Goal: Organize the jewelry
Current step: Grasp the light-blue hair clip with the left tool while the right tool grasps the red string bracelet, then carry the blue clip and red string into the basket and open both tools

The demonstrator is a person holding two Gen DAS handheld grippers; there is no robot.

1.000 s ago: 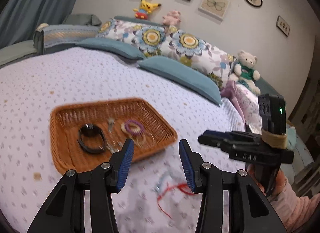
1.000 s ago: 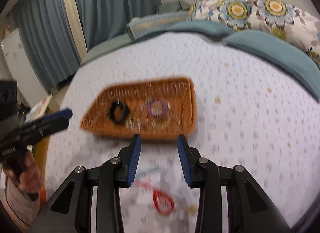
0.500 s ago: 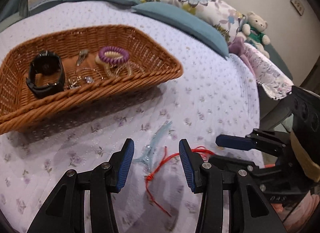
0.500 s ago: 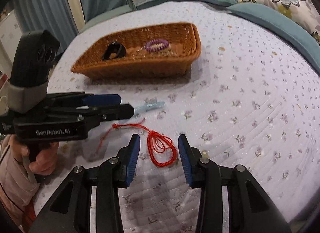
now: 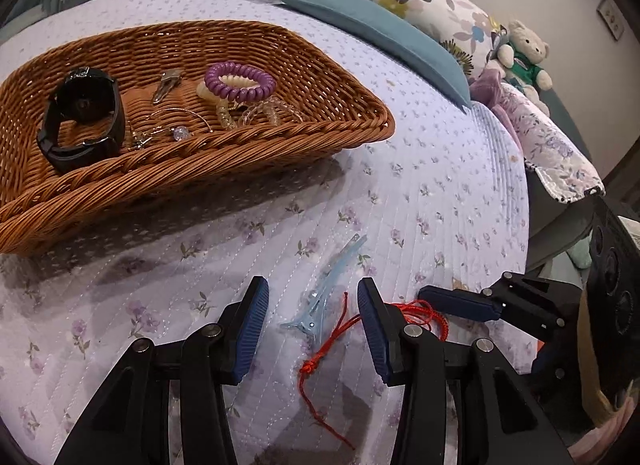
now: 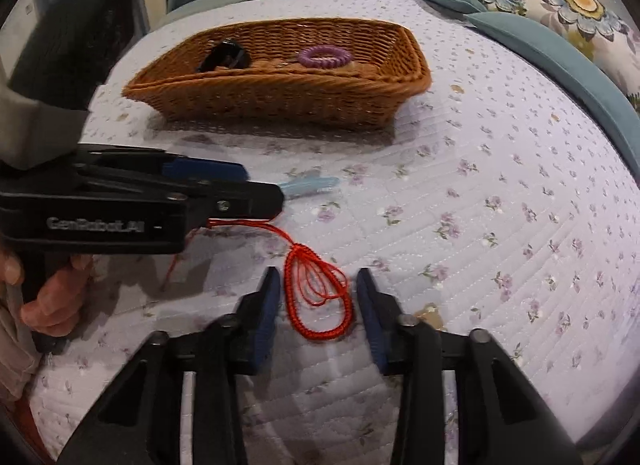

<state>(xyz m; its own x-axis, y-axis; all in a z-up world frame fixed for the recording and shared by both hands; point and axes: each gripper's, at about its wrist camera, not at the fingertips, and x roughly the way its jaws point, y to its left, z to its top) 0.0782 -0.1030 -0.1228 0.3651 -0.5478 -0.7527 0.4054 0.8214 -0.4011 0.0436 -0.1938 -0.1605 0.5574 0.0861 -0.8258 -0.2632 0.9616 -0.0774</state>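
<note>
A pale blue hair clip [image 5: 320,297] lies on the quilt between the fingers of my left gripper [image 5: 312,325], which stands open; its pads do not touch the clip. A red cord bracelet [image 6: 320,297] lies beside the clip, its tail running under the left gripper's right finger. My right gripper [image 6: 318,313] straddles the cord's loop and its jaws are closing, with a thin gap left on each side. Beyond them sits a wicker basket [image 5: 240,145] holding a black watch [image 5: 84,117], a purple spiral hair tie [image 5: 240,81], a metal clip and some clear beads.
The quilted bedspread [image 6: 500,205] slopes off toward blue bolsters [image 5: 380,29] and floral pillows at the back. A teddy bear [image 5: 520,53] sits at the far right. A hand [image 6: 48,297] grips the left gripper's handle close beside the right gripper.
Both grippers have sunk toward the quilt and tilted down. The right one has come over the red loop and its jaws have narrowed. The left jaws keep their width.
</note>
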